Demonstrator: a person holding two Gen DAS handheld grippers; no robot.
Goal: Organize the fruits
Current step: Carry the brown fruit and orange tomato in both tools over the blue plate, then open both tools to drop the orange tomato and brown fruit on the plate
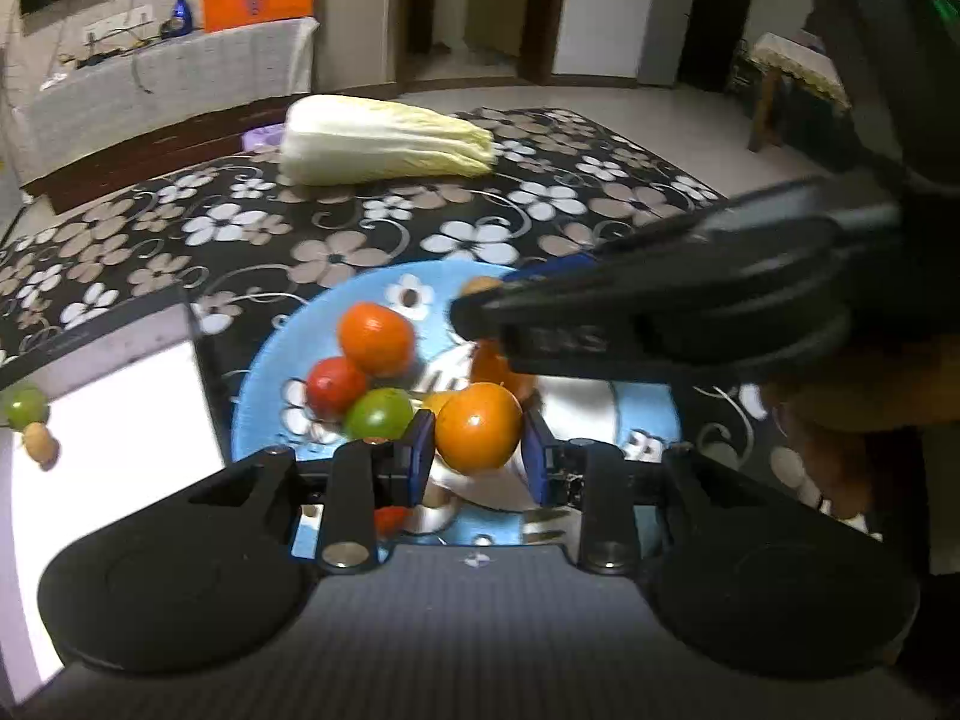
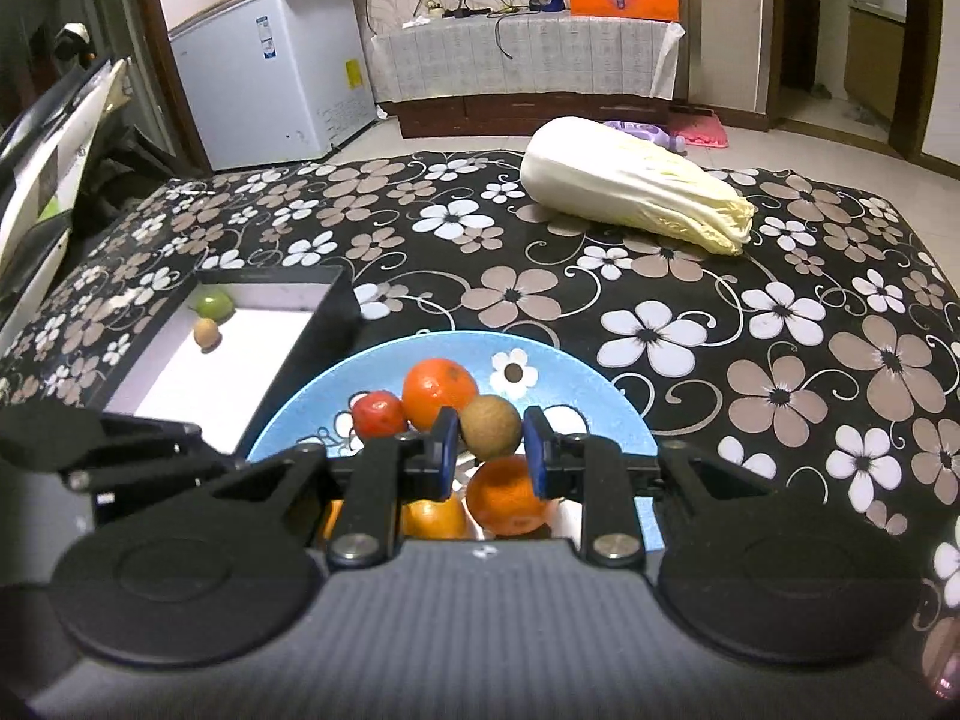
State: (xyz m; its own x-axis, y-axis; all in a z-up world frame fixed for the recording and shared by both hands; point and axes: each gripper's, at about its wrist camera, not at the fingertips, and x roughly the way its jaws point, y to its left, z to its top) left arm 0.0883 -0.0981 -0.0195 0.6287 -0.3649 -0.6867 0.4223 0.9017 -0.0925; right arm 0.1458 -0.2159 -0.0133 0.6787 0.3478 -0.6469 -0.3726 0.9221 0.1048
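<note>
Gripping orange [image 1: 477,435] in left tongs [image 1: 478,455] | right tongs [image 2: 489,447] clamp brown fruit [image 2: 490,427] | above blue plate [image 2: 576,387]

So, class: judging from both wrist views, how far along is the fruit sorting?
Done: a green fruit and a small tan fruit lie in the white box. In hand: the left gripper holds an orange; the right gripper holds a brown fruit. Left: several fruits on the blue plate.
</note>
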